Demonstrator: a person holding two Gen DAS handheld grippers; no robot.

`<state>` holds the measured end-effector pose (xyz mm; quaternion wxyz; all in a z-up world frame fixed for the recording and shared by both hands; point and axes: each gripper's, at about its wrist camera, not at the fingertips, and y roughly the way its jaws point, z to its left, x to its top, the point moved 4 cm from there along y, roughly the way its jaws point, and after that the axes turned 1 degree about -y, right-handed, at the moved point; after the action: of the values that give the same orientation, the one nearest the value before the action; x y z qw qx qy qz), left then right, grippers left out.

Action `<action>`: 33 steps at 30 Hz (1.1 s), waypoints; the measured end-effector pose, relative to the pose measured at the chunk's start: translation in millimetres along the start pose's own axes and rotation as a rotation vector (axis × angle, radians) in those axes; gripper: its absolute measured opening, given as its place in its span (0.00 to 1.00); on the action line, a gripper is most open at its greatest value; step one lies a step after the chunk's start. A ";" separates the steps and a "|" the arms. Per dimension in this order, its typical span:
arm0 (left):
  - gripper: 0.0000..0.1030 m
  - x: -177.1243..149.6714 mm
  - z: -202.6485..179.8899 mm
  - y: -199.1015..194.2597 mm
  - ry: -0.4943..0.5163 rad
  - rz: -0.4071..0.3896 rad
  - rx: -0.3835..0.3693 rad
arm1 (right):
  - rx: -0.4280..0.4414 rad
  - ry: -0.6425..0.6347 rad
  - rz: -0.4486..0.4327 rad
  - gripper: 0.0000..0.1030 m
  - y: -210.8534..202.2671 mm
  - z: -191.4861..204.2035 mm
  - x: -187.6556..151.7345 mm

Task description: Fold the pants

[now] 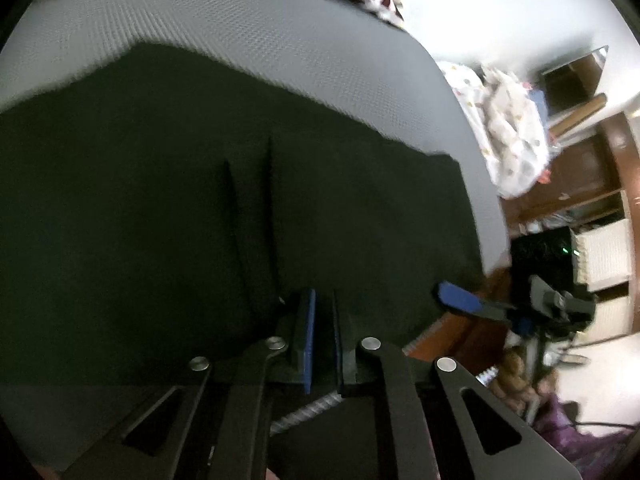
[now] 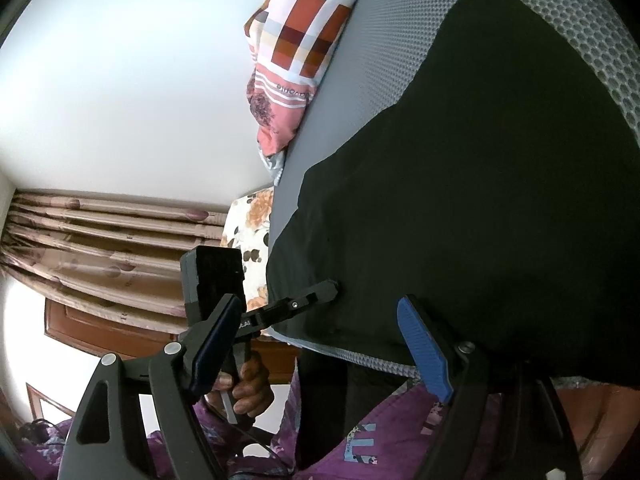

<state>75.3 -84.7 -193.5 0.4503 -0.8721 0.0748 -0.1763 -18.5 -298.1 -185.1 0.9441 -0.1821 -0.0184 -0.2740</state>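
Black pants [image 1: 200, 208] lie spread flat on a grey mesh mattress [image 1: 240, 32]. My left gripper [image 1: 324, 295] is at the near edge of the pants, its blue pads nearly together with dark cloth pinched between them; two creases run away from the tips. From the right wrist view, that left gripper [image 2: 333, 286] touches the edge of the pants [image 2: 480, 200], held by a hand [image 2: 248, 384]. My right gripper [image 2: 320, 302] stands wide open at the mattress edge, nothing clamped. One of its blue fingers [image 1: 456, 299] shows by the right corner of the pants.
A checked pillow [image 2: 296, 52] and a floral cloth [image 2: 248, 240] lie at the far end of the mattress. A pile of white patterned bedding [image 1: 512, 140] sits past the mattress corner, with wooden shelves [image 1: 580, 168] behind. The person's purple garment [image 2: 380, 440] is close below.
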 end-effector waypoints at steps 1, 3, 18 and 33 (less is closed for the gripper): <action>0.10 2.8 -0.1 -2.7 0.006 -0.014 0.003 | 0.000 0.000 0.001 0.76 0.2 0.2 0.0; 0.17 8.0 3.0 -1.7 -0.014 -0.002 -0.015 | 0.002 0.003 -0.001 0.77 -0.2 -0.8 0.2; 0.02 11.8 0.5 12.2 0.036 -0.026 0.072 | 0.014 0.015 -0.013 0.78 0.0 -4.5 -0.1; 0.06 0.8 3.5 4.0 -0.031 0.072 -0.025 | 0.019 0.026 -0.016 0.79 1.8 -4.5 1.3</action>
<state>77.4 -84.7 -198.5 0.4464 -0.8771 0.1014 -0.1456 -16.8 -298.9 -189.7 0.9438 -0.1692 -0.0101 -0.2839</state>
